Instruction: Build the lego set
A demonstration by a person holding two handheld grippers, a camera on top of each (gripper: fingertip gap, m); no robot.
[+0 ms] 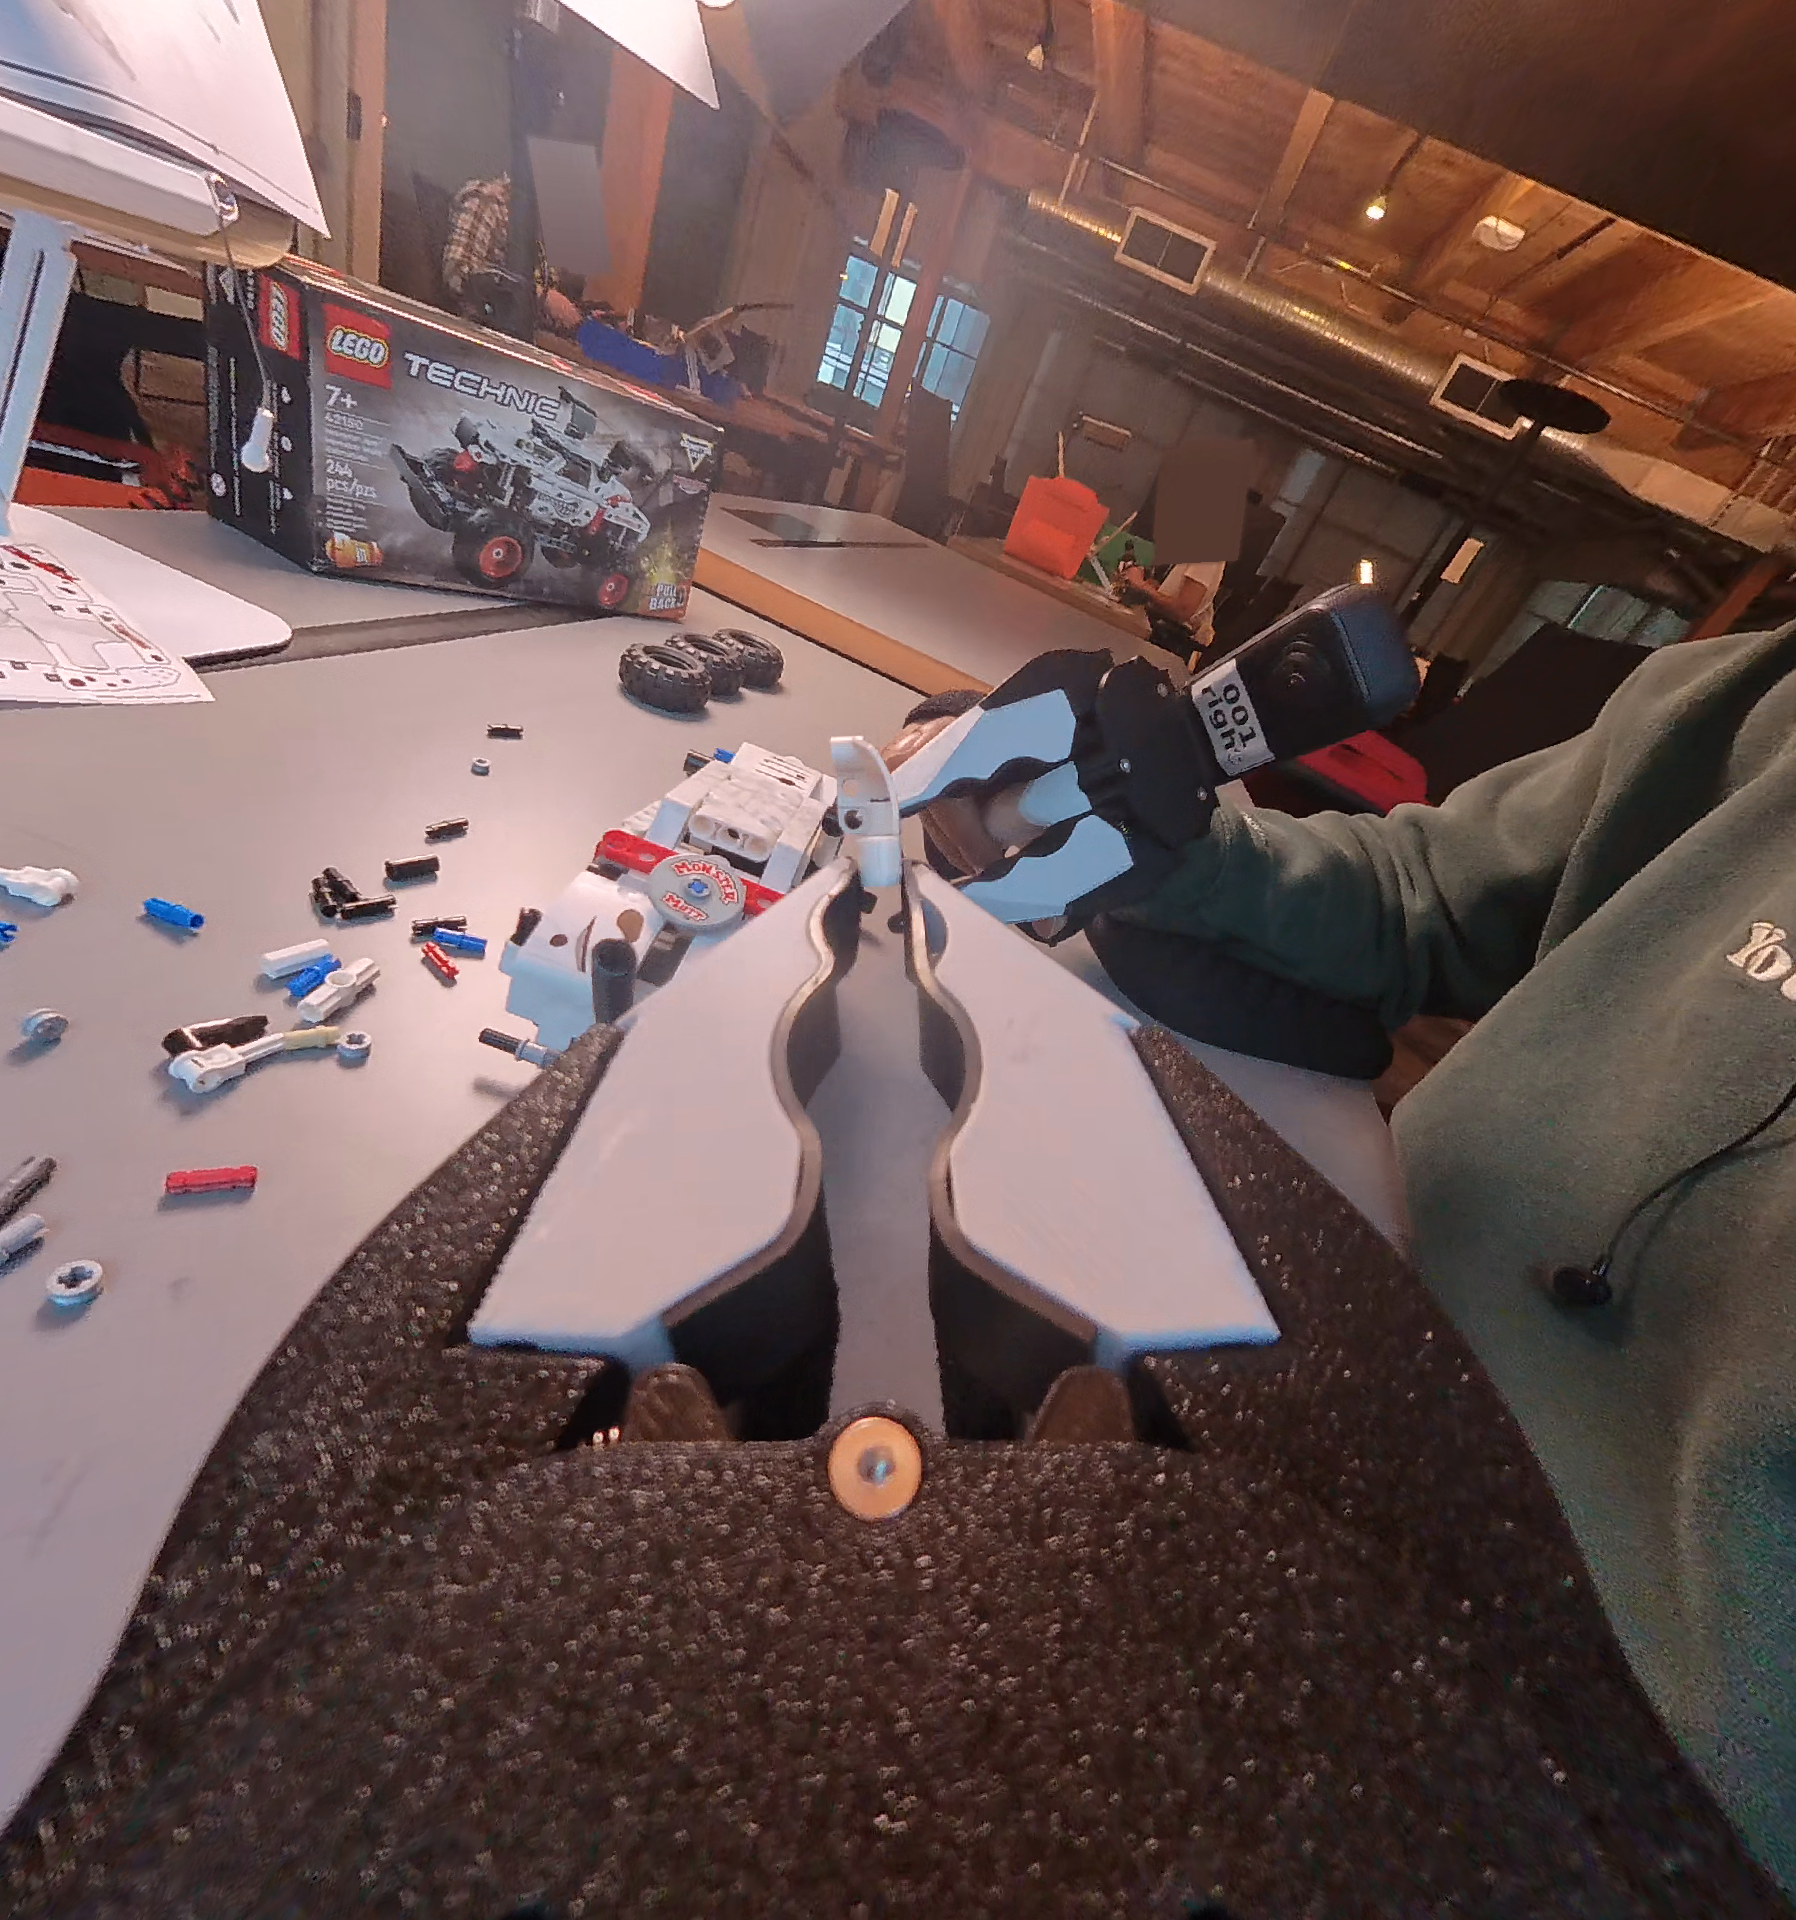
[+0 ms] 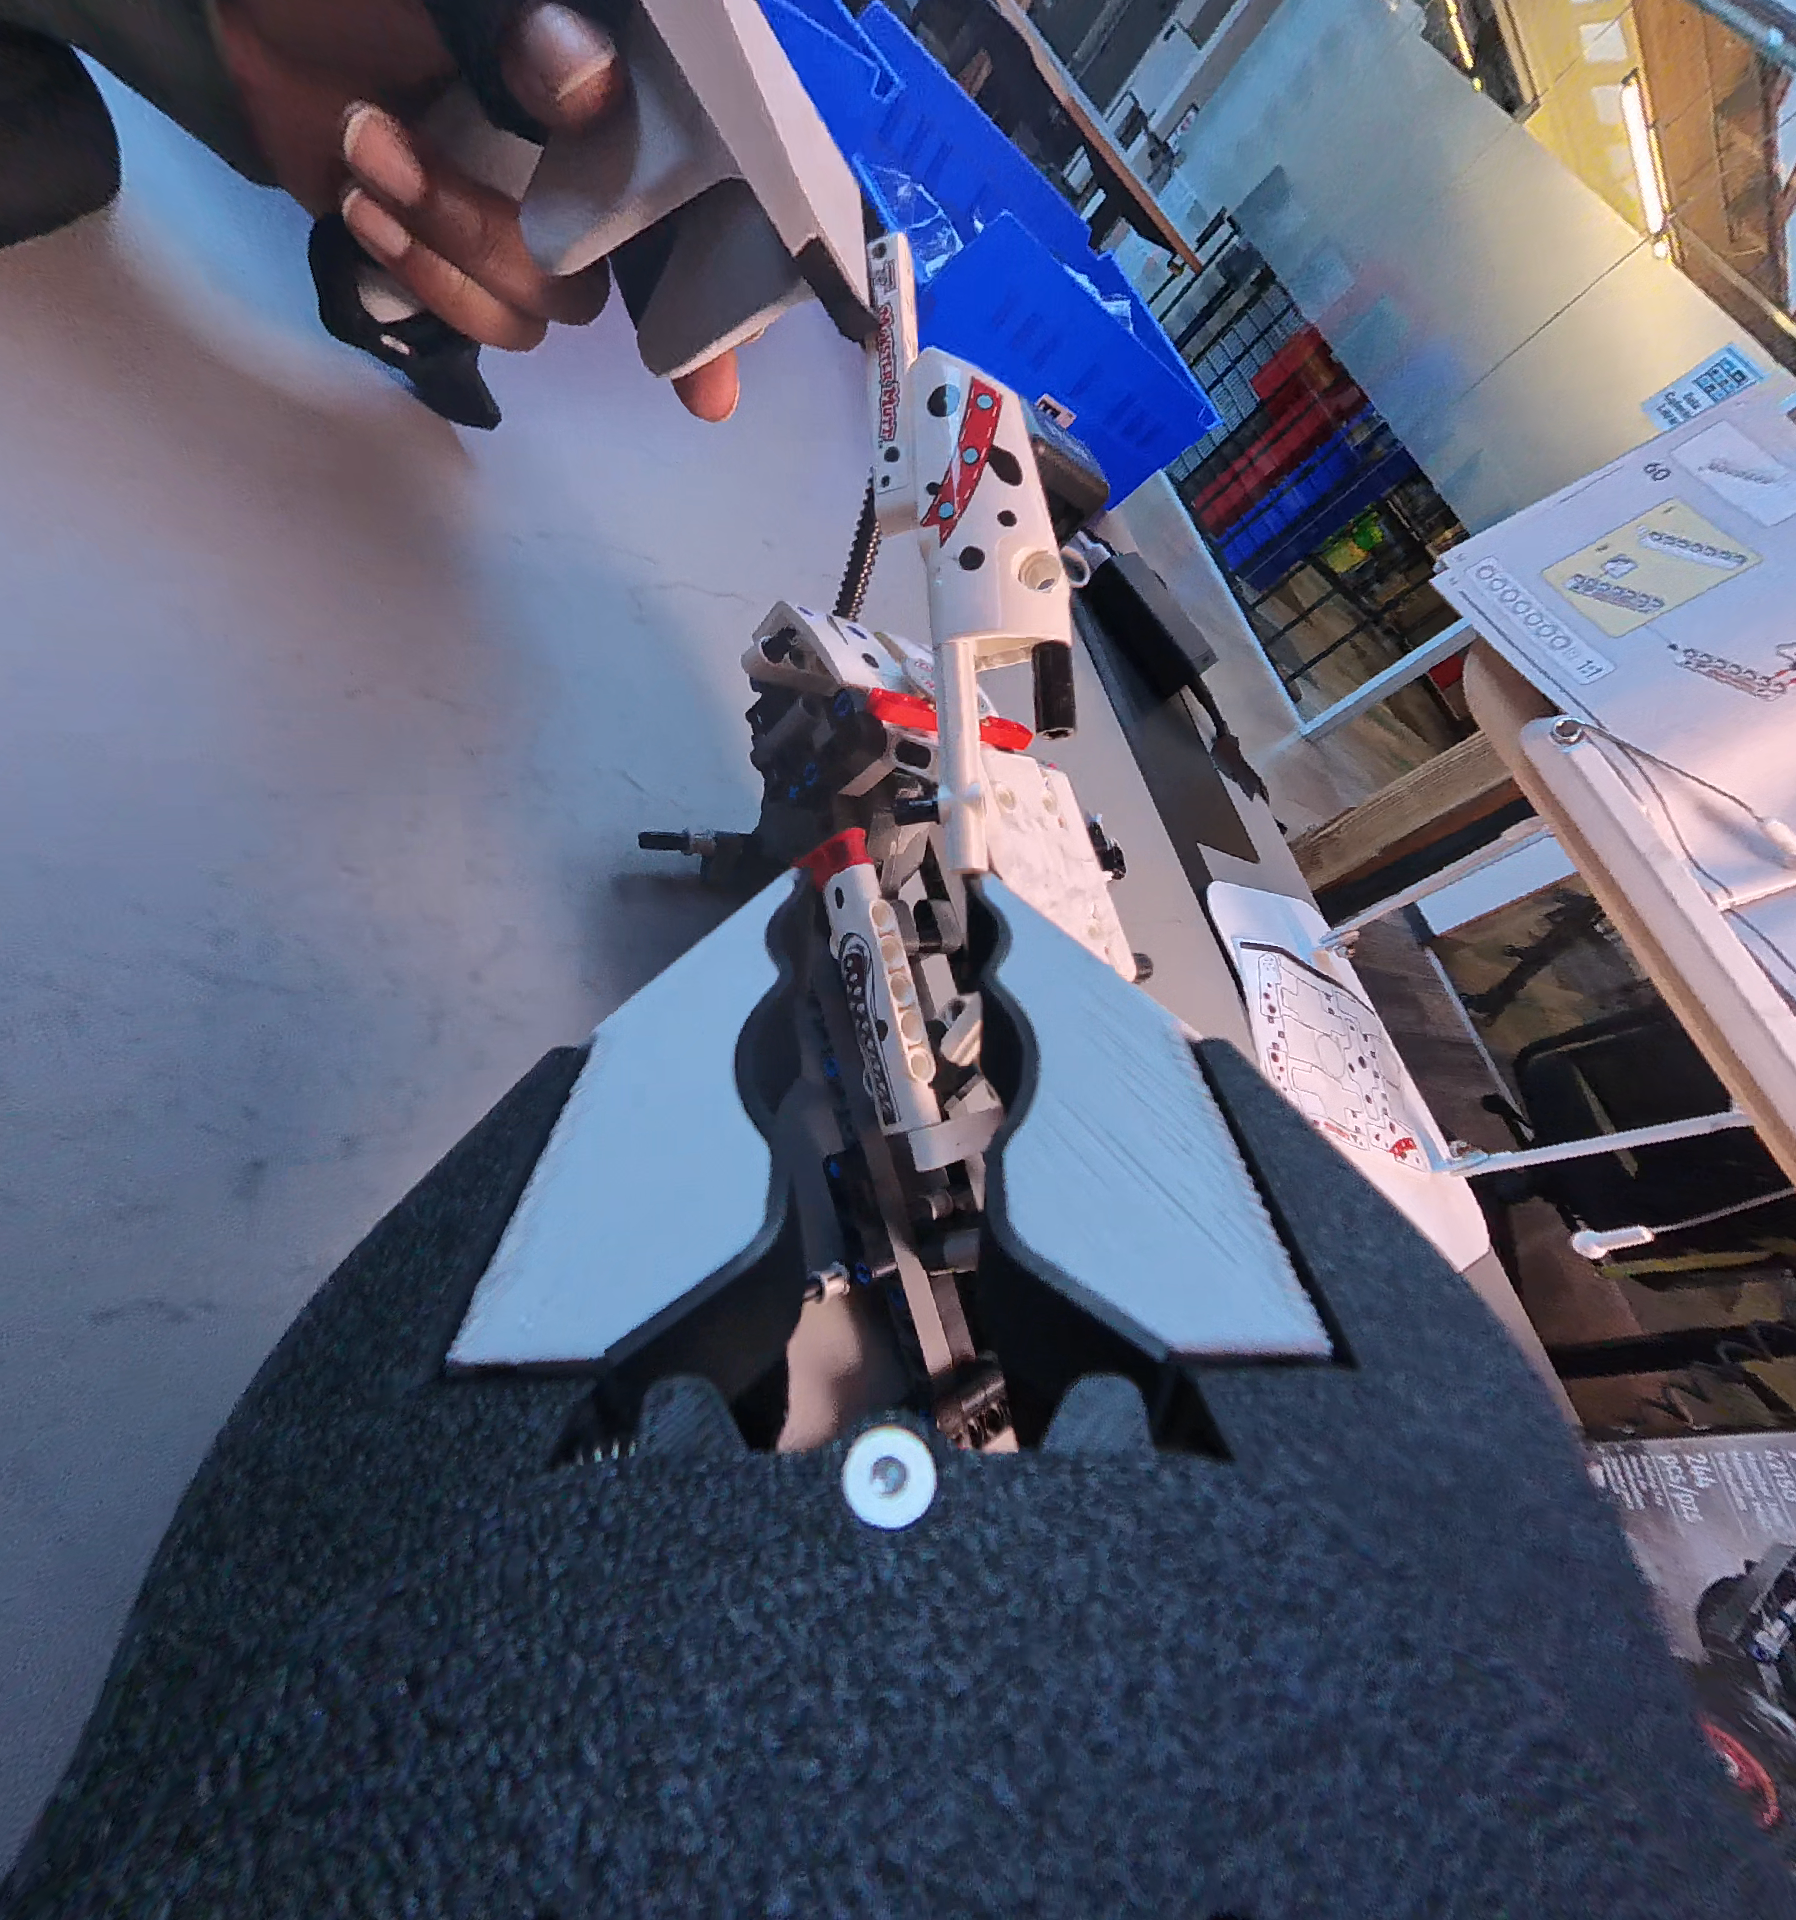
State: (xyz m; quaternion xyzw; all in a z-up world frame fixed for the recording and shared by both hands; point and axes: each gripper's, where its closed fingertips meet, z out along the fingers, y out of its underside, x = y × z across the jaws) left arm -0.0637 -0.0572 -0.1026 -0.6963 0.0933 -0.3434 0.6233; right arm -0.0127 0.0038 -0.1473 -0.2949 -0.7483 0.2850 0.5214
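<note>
Your left gripper (image 1: 878,883) pinches a small white piece (image 1: 866,805), right gripper (image 2: 889,894) clamps the truck chassis (image 2: 904,935) above the counter (image 1: 302,790); align the holes squarely before pressing.

1. We see a dark set box (image 1: 458,468) printed with lettering and numbers, which we leave unquoted.
2. A round grey disc (image 1: 696,891) on the model (image 1: 748,821) bears red lettering.
3. A white label (image 1: 1232,717) wraps a black handle (image 1: 1320,665).
4. Pale embroidery (image 1: 1793,971) marks a green sweatshirt (image 1: 1652,1247).
5. A white beam (image 2: 892,395) carries red lettering.
6. Numbered instruction pages (image 2: 1652,582) rest on a holder (image 2: 1652,935).
</note>
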